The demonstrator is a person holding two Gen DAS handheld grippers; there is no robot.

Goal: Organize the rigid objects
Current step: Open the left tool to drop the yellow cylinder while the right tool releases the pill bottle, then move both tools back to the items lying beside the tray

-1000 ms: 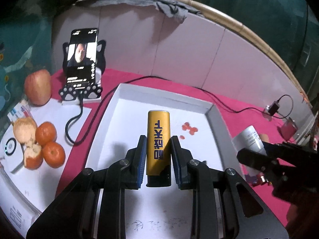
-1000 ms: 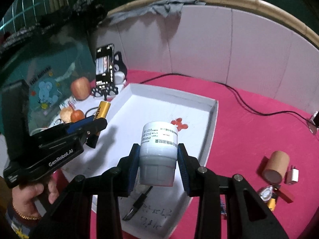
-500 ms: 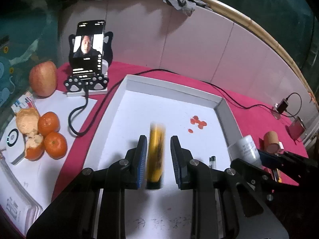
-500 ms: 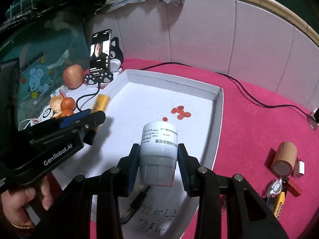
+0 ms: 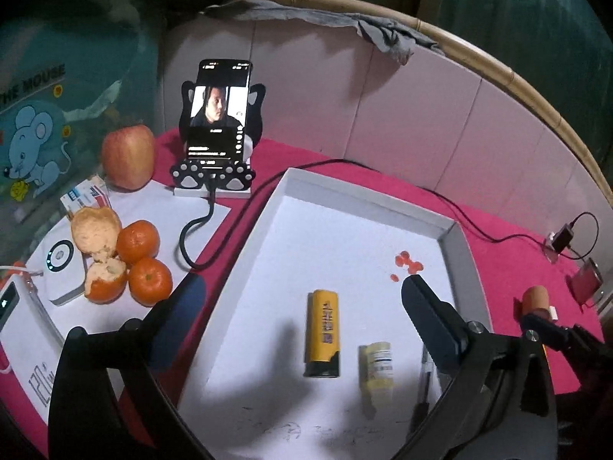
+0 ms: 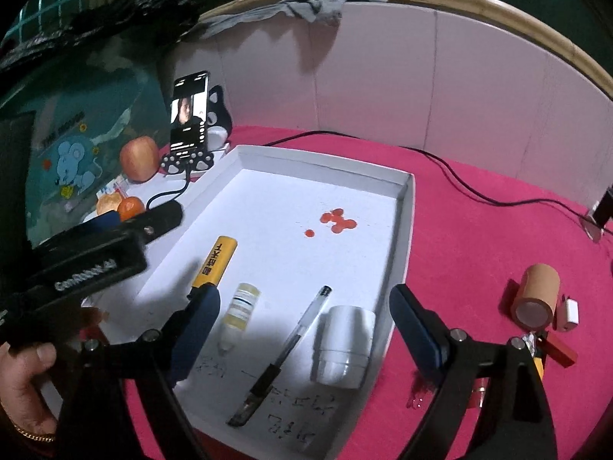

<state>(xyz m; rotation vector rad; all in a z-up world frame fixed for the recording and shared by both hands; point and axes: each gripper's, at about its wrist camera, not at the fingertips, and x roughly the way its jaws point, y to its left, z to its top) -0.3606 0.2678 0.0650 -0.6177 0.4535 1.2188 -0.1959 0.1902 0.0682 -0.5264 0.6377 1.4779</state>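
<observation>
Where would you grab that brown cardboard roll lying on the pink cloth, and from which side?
Probably around the middle of the brown cardboard roll, coming down from above with one finger on each curved side. It lies on its side with an open end facing the camera, so the round flanks are free; a small white plug crowds its right.

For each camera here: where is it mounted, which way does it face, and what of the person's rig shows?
Left wrist: on the left gripper, facing down over the tray; its opening jaws and the right gripper's tip show.
Right wrist: on the right gripper, facing down over the tray's right side; its opening jaws, left gripper, hand show.
Shared: tray, yellow tube, phone.
</observation>
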